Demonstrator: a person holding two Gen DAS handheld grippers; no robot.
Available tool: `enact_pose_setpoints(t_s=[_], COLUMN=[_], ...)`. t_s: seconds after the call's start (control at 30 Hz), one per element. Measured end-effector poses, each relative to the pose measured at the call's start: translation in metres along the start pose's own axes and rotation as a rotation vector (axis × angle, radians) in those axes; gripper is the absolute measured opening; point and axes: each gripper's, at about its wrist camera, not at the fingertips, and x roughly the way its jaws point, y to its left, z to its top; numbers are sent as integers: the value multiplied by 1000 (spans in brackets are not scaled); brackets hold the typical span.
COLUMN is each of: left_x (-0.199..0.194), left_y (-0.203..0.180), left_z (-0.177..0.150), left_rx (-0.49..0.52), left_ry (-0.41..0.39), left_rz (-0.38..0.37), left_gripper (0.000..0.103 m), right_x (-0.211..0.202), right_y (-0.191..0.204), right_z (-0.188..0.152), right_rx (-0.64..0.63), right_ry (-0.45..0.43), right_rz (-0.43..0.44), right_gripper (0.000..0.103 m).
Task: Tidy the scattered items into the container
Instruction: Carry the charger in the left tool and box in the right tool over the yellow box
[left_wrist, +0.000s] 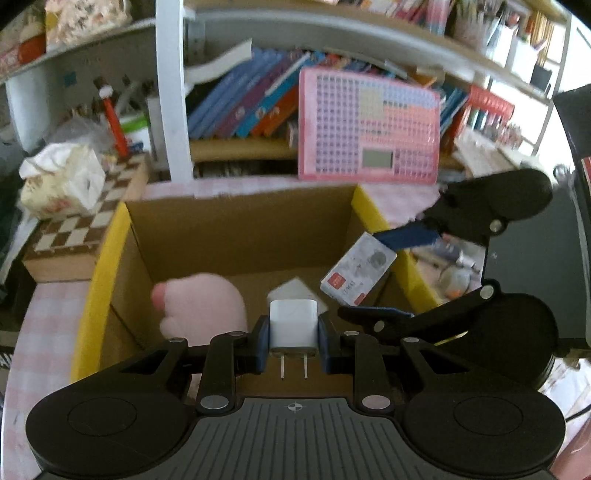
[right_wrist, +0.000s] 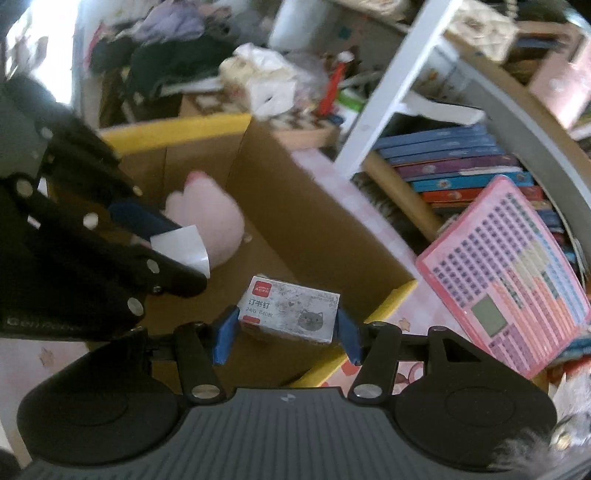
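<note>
- Cardboard box with yellow flaps is sitting under the left gripper, which is pinching a smooth white plug adapter; a soft pink plush is lying inside
- right gripper is clamping a glossy boxy staple pack over the box edge; I'd be moving both further inside before letting go

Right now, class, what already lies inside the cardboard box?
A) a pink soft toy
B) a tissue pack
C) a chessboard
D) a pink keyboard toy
A: the pink soft toy lies on the floor of the cardboard box; the chessboard, keyboard toy and tissue pack all sit outside it.
</note>
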Motion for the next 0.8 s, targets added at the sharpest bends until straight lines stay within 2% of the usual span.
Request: enact_pose_setpoints(t_s=[0.17, 0.2, 0.37, 0.8], left_x=[16, 19, 32, 46], left_y=[0, 1, 6, 10], left_z=[-2, -3, -8, -7], left_rx=[36, 63, 81, 54], left_ry=[68, 62, 100, 158], left_rz=[7, 21, 15, -6], left_gripper=[25, 25, 25, 25], right_x=[22, 25, 40, 49], right_y=[4, 6, 5, 5], right_z=[-2, -2, 0, 2], right_rx=[-118, -152, -158, -169], right_ry=[46, 55, 100, 101], right_rz=[67, 78, 139, 99], right_gripper=[54, 54, 55, 55])
